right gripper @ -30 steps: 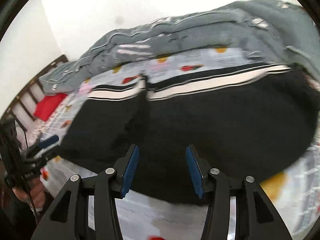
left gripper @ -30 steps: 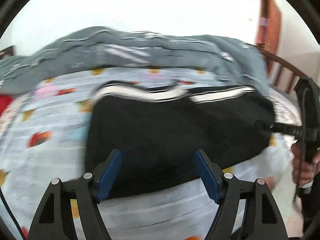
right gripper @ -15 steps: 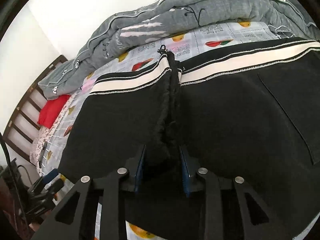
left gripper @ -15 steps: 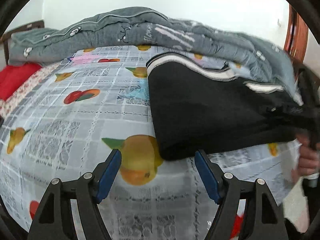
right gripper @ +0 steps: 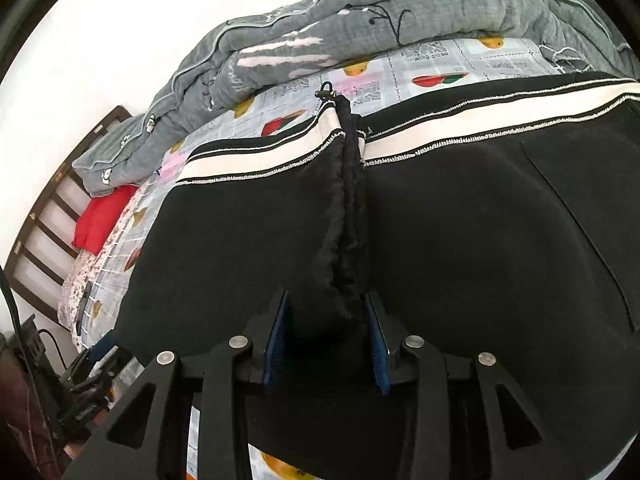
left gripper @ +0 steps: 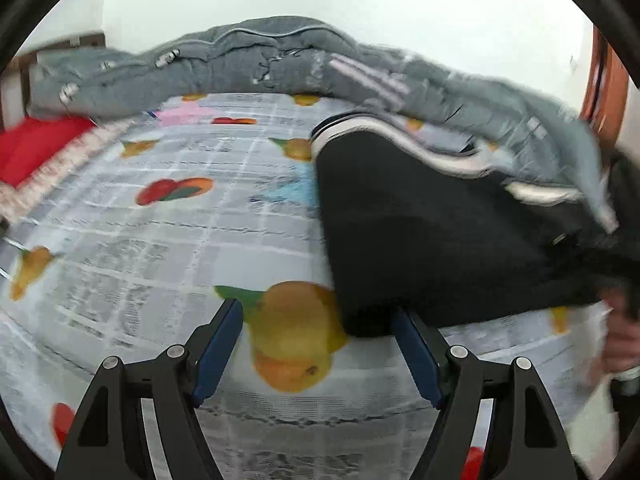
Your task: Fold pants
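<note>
Black fabric pants (right gripper: 460,240) with a white-and-black striped waistband are bunched into a ridge between the blue pads of the right gripper (right gripper: 326,340), which is clamped on that fold; its jaws have just been opening slightly after closing, with the cloth between them. From this grip the ridge runs away toward the far waistband, where a black drawstring (right gripper: 328,90) sticks up. The garment is spread flat on the bed to both sides of the ridge, its waistband stretched left to right along the far side, so the long axis lies across the view.

In the left wrist view the left gripper (left gripper: 316,350) is seen with its jaws wide apart and nothing pressed between them. A near corner of the pants (left gripper: 420,240) lies just by its right pad; whether it touches cannot be told. The pale fruit-printed bedsheet (left gripper: 160,260) shows between the pads. A hand (left gripper: 622,344) is seen at the right edge.

Beyond the pants a grey quilted blanket (right gripper: 400,20) is heaped along the far side, and a red pillow (right gripper: 102,220) lies at the far left by the dark wooden headboard (right gripper: 44,224).
</note>
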`<state>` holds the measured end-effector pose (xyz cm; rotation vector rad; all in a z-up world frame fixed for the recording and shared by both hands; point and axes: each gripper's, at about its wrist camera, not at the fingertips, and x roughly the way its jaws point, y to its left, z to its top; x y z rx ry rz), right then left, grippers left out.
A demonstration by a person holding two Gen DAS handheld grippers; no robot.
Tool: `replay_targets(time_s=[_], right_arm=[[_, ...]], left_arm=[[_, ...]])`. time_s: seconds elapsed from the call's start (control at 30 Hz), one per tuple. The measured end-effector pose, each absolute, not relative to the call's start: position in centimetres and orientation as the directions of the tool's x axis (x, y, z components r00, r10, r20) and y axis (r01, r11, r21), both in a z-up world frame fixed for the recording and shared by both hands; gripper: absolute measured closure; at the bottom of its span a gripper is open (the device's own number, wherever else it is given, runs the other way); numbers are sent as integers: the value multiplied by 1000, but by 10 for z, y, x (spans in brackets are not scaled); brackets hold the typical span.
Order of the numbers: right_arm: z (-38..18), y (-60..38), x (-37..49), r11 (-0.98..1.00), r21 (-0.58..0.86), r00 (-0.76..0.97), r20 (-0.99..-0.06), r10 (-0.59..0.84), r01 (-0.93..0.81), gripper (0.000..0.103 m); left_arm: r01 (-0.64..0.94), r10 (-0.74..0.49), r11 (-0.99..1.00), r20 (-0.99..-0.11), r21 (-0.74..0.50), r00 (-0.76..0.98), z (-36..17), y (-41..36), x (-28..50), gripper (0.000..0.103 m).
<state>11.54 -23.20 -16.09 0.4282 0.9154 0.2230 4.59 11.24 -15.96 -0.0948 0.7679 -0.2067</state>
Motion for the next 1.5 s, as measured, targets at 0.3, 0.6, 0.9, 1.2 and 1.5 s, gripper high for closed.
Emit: replay_targets(time_s=[0.3,0.6,0.9,1.2,1.5], right_arm=[[-161,-236,115,882,471,590,-710,385,-8,65],[-161,-233,115,895,445,604,-704,374,-35,81],[-154,-249,79,896,443,665,-662,344,-23,84],[-124,-261,51,945,325,706,-658,262,-48,76],[-158,-264,67,947,321,679,-694,238,-4,77]], left_arm=[[149,-187,982,-697,-116,692,-164,89,57,29],[59,-102,995,-688,-86,718,-168,108,62,27],[73,-89,996,-695,-53,713,-169,106,53,27],[122,-147,989,-666,-84,731,-156,117,26,27],[100,-134,991,-680,-88,721,-133,86,66,27]])
